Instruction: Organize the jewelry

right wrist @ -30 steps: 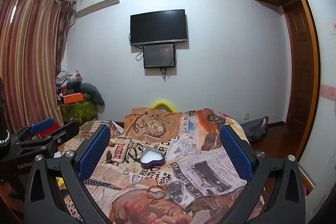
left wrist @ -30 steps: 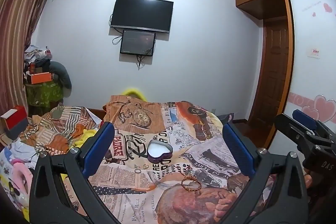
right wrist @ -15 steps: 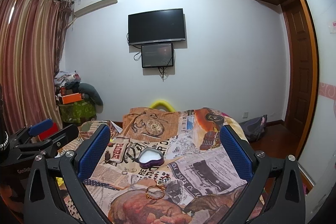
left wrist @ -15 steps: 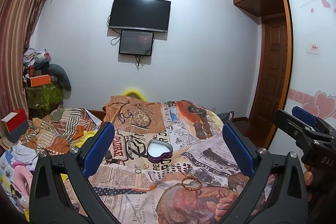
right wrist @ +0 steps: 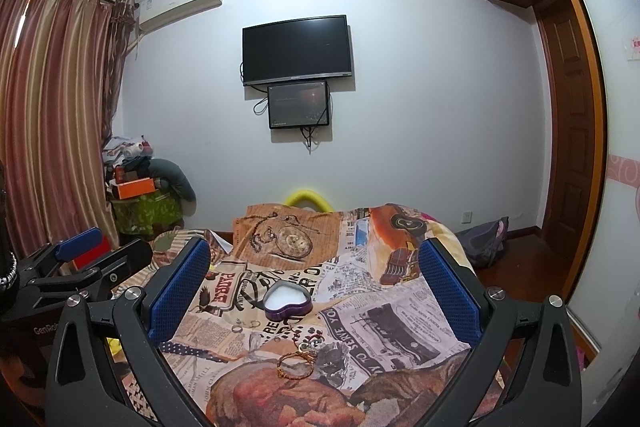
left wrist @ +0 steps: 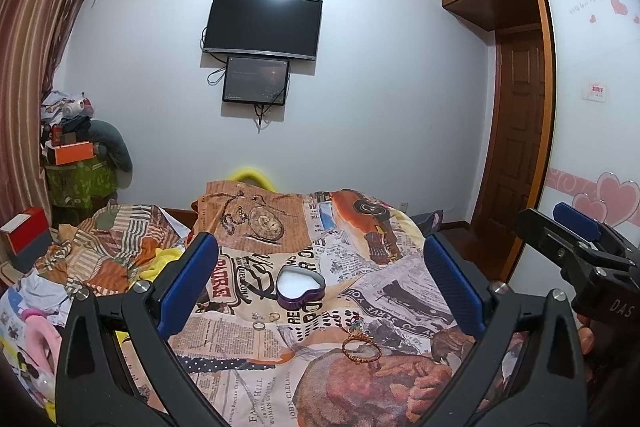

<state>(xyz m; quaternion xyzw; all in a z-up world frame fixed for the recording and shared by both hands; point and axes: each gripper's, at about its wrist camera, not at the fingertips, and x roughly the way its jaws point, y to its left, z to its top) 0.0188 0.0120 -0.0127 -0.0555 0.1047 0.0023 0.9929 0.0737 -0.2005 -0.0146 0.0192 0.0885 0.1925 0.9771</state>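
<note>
Left gripper (left wrist: pixel 320 287) and right gripper (right wrist: pixel 314 287) both gape wide, level.

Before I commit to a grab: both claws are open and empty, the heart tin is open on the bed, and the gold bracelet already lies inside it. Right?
Not quite. The bracelet is not inside the tin; it lies on the bedspread nearer the claws, apart from it, as both wrist views show. The rest holds: left claw and right claw are open and empty, and the tin sits open.

Left gripper (left wrist: pixel 320 283) wide open above bed, nothing held.
Purple heart-shaped tin (left wrist: pixel 301 286) sits open on newspaper-print bedspread (left wrist: pixel 392 291); small rings (left wrist: pixel 265 319) just in front, gold bracelet (left wrist: pixel 361 347) nearer. Right gripper (left wrist: pixel 576 239) at right edge.
</note>
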